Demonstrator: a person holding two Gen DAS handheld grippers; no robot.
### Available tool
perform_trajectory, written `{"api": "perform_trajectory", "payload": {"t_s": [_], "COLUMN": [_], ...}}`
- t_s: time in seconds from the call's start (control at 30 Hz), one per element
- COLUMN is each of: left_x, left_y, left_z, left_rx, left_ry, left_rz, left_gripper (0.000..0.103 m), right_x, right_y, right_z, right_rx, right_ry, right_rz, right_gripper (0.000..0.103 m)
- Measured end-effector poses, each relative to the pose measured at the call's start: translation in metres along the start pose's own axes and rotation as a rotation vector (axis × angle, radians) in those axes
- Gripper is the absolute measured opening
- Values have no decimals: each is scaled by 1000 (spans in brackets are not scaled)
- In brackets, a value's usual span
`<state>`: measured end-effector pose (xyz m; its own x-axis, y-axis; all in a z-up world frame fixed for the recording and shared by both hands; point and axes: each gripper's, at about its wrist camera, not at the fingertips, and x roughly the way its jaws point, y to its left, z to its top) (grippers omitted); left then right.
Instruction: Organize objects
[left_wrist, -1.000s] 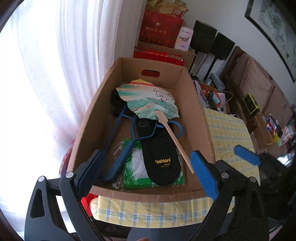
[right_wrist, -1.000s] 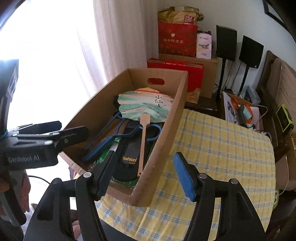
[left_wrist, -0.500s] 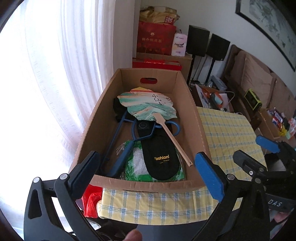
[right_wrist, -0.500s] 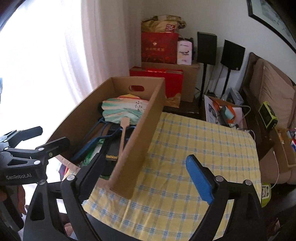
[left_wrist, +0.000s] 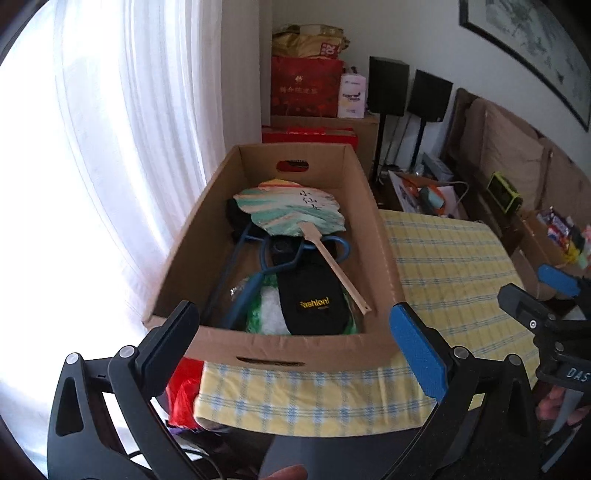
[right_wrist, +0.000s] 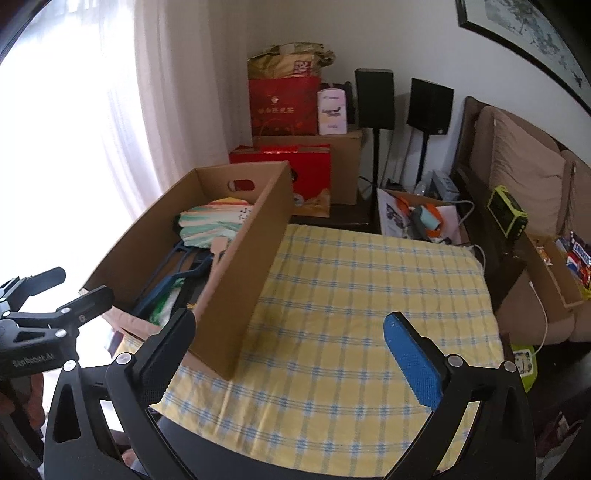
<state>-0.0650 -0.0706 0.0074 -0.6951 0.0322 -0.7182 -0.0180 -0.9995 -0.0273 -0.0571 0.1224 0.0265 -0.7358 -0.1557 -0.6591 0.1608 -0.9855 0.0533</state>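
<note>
Both our claws are spread wide with nothing between the pads. Left claw (left_wrist: 299, 343) hangs just off the near wall of the cardboard box (left_wrist: 284, 349); right claw (right_wrist: 295, 354) sits over the yellow checked tabletop (right_wrist: 369, 295), its left pad close to the box's near corner.

Box contents, left wrist view:
- paddle fan (left_wrist: 291, 212) at 12 o'clock, green and cream, its wooden handle running toward 5 o'clock
- blue hangers (left_wrist: 251, 291) at 9 to 10 o'clock, partly under the fan
- black pouch marked "Fashion" (left_wrist: 314, 302) at 6 o'clock, lying on a green-and-white bag (left_wrist: 266, 312)
- something dark under the fan's left edge, we can't tell what

Box sits at 9 o'clock on the tabletop in the right wrist view, against the white curtain (right_wrist: 110, 110). Tabletop at 3 o'clock of the box carries nothing. Red gift boxes (right_wrist: 284, 107) and two black speakers (right_wrist: 430, 101) stand at 12 o'clock, brown sofa (right_wrist: 524, 177) at 2 o'clock.
</note>
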Motion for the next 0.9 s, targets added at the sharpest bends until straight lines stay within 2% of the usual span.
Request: {"api": "perform_trajectory", "payload": {"t_s": [0.1,0.2,0.57,0.9], "left_x": [-3,-5,-16,-34], "left_y": [0,2,-23,-26], "left_z": [-4,-9,-23,-25], "left_rx": [-20,-49,14,-4], "left_ry": [-12,-10,6,-23], "left_rz": [23,8,-12,-41], "left_gripper": [103,103,103,103], "right_x": [-7,-13,-38,-58], "right_y": [-8,-15,-26,-36], "right_z": [-8,-14,-28,-35], "right_rx": [6,18,19,39], "right_ry": [-5,-9,-15,-38], "right_rz": [-25,-40,-79,-121], "right_gripper": [103,103,103,103]}}
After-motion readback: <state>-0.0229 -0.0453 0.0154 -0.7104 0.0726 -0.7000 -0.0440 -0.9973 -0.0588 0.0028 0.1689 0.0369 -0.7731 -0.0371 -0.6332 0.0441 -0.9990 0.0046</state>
